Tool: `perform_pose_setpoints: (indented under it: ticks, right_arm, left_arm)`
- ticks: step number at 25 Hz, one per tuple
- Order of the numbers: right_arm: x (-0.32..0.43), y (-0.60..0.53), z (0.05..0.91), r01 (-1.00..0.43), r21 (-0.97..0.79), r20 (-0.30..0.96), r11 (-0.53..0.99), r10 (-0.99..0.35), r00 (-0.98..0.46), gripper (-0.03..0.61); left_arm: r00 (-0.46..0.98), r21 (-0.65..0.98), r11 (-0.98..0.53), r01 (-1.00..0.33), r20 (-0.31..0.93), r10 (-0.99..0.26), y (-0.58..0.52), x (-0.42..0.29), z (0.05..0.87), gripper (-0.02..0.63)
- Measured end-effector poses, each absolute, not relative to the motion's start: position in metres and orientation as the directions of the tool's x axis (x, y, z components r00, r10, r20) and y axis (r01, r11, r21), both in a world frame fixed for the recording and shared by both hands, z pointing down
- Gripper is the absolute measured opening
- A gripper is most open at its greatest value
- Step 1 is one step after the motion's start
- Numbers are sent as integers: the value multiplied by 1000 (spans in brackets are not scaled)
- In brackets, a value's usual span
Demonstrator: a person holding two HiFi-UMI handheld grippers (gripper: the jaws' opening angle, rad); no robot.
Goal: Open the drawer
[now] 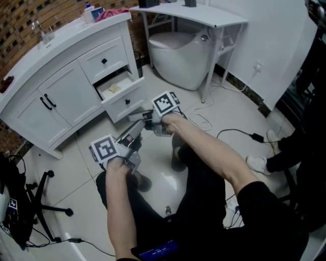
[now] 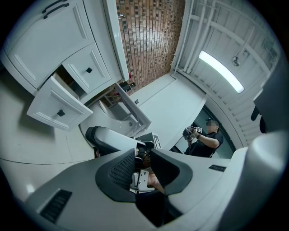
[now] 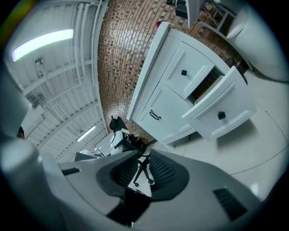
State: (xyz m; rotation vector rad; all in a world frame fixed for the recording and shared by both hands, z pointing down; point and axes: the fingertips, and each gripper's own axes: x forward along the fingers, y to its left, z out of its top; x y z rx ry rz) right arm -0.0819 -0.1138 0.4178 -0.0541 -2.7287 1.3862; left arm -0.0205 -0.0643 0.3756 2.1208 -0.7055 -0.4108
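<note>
The white cabinet (image 1: 66,76) has two drawers with black knobs. The lower drawer (image 1: 124,99) stands pulled out, with something pale lying inside; the upper drawer (image 1: 104,61) is closed. The open drawer also shows in the left gripper view (image 2: 58,108) and the right gripper view (image 3: 223,113). My right gripper (image 1: 132,117) sits just in front of the open drawer's face, apart from it, its jaws together and empty (image 3: 143,155). My left gripper (image 1: 138,127) lies right below it, pointing toward the right gripper, jaws close together with nothing held (image 2: 143,153).
A toilet (image 1: 178,56) stands right of the cabinet, under a white table (image 1: 188,12). Cables (image 1: 244,135) trail over the tiled floor. A chair base (image 1: 46,204) stands at left. A person's legs and shoes (image 1: 260,163) are at right. Another person (image 2: 205,140) holds grippers farther off.
</note>
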Motion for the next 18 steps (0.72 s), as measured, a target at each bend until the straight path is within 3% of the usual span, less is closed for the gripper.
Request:
perform_pose_setpoints:
  ticks: [13, 18]
  right_arm:
    - [-82, -113, 418, -10, -805, 62, 593, 67, -996, 100]
    - [-82, -113, 418, -11, -798, 66, 603, 69, -995, 100]
  left_arm:
    - [790, 810, -487, -327, -49, -611, -64, -19, 375, 107]
    - [778, 864, -427, -267, -69, -625, -65, -22, 394, 107]
